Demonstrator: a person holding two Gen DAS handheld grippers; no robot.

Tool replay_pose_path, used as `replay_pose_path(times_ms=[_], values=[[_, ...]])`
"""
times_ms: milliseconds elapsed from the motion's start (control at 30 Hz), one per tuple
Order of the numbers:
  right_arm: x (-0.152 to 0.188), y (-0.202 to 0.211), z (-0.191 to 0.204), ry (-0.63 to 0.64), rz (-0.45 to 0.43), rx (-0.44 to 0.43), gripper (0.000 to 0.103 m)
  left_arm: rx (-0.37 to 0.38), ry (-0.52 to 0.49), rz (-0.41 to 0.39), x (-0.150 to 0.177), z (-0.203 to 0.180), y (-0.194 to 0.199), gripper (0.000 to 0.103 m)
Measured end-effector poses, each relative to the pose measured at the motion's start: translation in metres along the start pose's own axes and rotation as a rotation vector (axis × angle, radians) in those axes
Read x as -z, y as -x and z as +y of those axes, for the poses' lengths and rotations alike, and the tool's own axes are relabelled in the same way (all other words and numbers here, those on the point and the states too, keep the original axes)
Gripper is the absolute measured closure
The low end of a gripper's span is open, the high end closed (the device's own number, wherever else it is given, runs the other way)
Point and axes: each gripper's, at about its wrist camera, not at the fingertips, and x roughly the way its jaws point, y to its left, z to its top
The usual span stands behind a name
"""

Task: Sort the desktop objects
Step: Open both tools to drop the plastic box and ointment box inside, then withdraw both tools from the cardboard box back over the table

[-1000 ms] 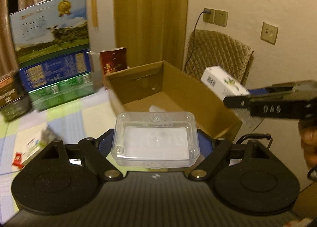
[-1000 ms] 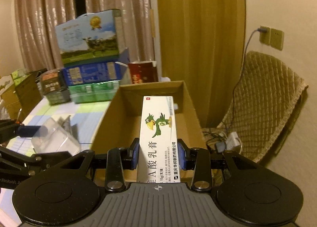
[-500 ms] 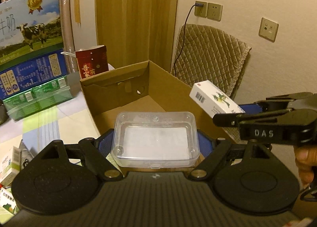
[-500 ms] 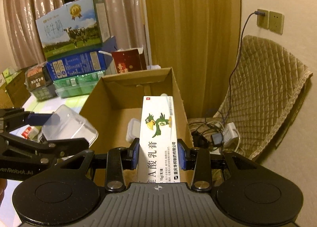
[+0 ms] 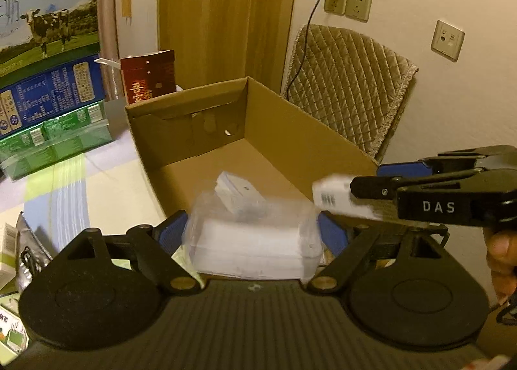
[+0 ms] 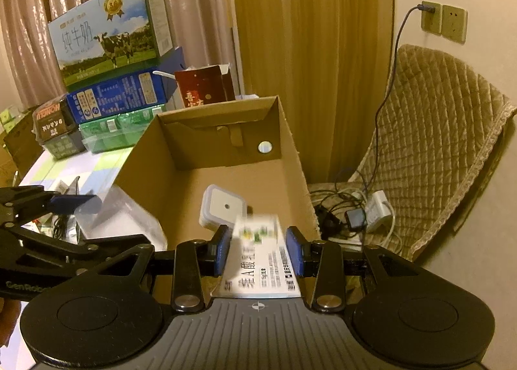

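Quilted chair (image 6: 429, 143) (cable-draped) beside stacked milk cartons (image 6: 110, 34).

Dim warm indoor light; fisheye-bent edges; foreground motion blur

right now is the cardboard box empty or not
Not empty. A small white square device lies on the floor of the open cardboard box; nothing else shows inside.

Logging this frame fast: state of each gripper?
Left gripper: open, clear plastic case dropping free.
Right gripper: open, ointment box slipping out.
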Motion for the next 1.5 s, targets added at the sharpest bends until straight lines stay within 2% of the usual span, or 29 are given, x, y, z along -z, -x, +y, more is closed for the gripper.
replay_pose_path(times_ms=[33,67,533,700,767,833,867,933,967,1033,1200,1333,1400,1500], values=[[0.0,0.0,0.001,0.001,0.0,-0.003,0.078,-0.001,0.001,-0.004,0.0,0.001,0.002,0.019],[-0.001,-0.001,0.003,0.003,0.001,-0.005,0.08,0.002,0.002,-0.007,0.0,0.002,0.002,0.017],[-0.004,0.012,0.009,0.001,-0.019,-0.016,0.08,-0.024,0.031,-0.034,0.007,0.015,0.031,0.015],[0.004,0.031,0.008,-0.019,-0.027,0.04,0.08,-0.043,0.053,-0.042,0.016,0.019,0.051,0.014],[0.01,0.033,0.009,-0.001,-0.004,0.097,0.08,-0.053,0.059,-0.045,0.021,0.022,0.058,0.013],[0.016,0.027,0.014,0.037,0.042,0.11,0.08,-0.06,0.066,-0.045,0.025,0.025,0.062,0.013],[0.018,0.022,0.017,0.052,0.073,0.083,0.08,-0.063,0.07,-0.044,0.027,0.025,0.063,0.013],[0.02,0.02,0.018,0.035,0.05,-0.039,0.08,-0.068,0.077,-0.042,0.03,0.029,0.066,0.013],[0.019,0.019,0.021,0.031,0.044,-0.063,0.08,-0.071,0.08,-0.042,0.032,0.031,0.067,0.013],[0.017,0.021,0.025,0.039,0.02,-0.033,0.08,-0.08,0.085,-0.04,0.035,0.034,0.07,0.013],[0.016,0.028,0.031,0.046,0.004,-0.041,0.079,-0.1,0.102,-0.043,0.042,0.046,0.079,0.013],[0.016,0.036,0.033,0.037,-0.004,-0.043,0.076,-0.119,0.117,-0.04,0.05,0.056,0.089,0.013],[0.015,0.042,0.036,0.034,-0.012,-0.045,0.07,-0.13,0.12,-0.043,0.055,0.061,0.098,0.013],[0.012,0.055,0.044,0.032,-0.04,-0.063,0.053,-0.158,0.128,-0.049,0.065,0.068,0.114,0.01]])
